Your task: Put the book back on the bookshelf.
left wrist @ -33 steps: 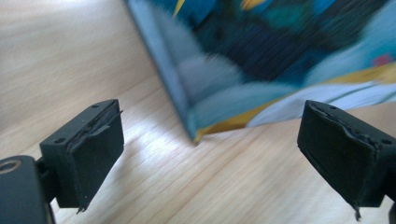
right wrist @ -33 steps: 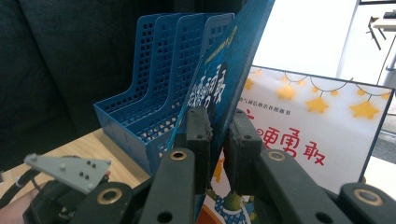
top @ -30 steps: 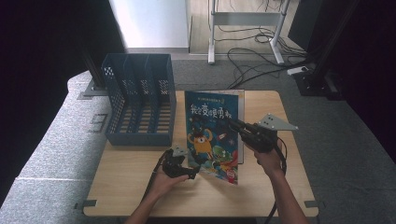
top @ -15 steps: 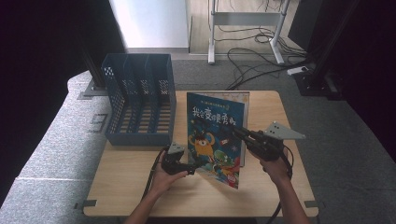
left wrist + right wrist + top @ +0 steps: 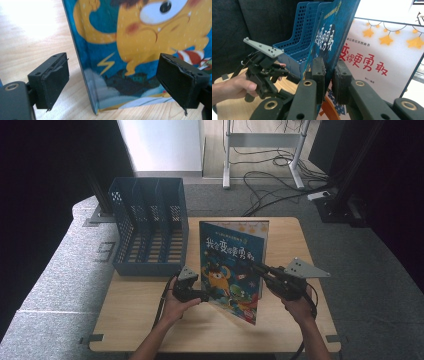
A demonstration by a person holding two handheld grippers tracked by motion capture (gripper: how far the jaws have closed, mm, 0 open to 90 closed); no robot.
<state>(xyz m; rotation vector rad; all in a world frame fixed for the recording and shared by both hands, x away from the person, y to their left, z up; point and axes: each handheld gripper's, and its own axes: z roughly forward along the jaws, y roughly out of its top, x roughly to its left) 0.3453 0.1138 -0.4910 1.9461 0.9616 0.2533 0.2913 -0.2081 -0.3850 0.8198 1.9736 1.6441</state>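
A picture book (image 5: pixel 231 257) with a dark blue cover and a yellow cartoon figure stands upright on the wooden table (image 5: pixel 292 232), its cover facing me. My right gripper (image 5: pixel 257 268) is shut on the front cover's right edge; in the right gripper view the jaws (image 5: pixel 329 75) pinch the blue cover (image 5: pixel 329 37), which stands slightly apart from a white title page (image 5: pixel 382 52). My left gripper (image 5: pixel 201 295) is open at the book's lower left corner. In the left gripper view the spine edge (image 5: pixel 87 82) stands between the wide-apart jaws of that gripper (image 5: pixel 116 82), neither touching it.
A blue perforated file rack (image 5: pixel 150 225) with several slots stands at the table's back left, just left of the book; it also appears behind the cover (image 5: pixel 297 47). Cables and a metal stand lie on the floor beyond the table.
The book has come a little nearer to me and stands straighter. My right gripper has sunk slightly with it. The left gripper stays at the lower left corner.
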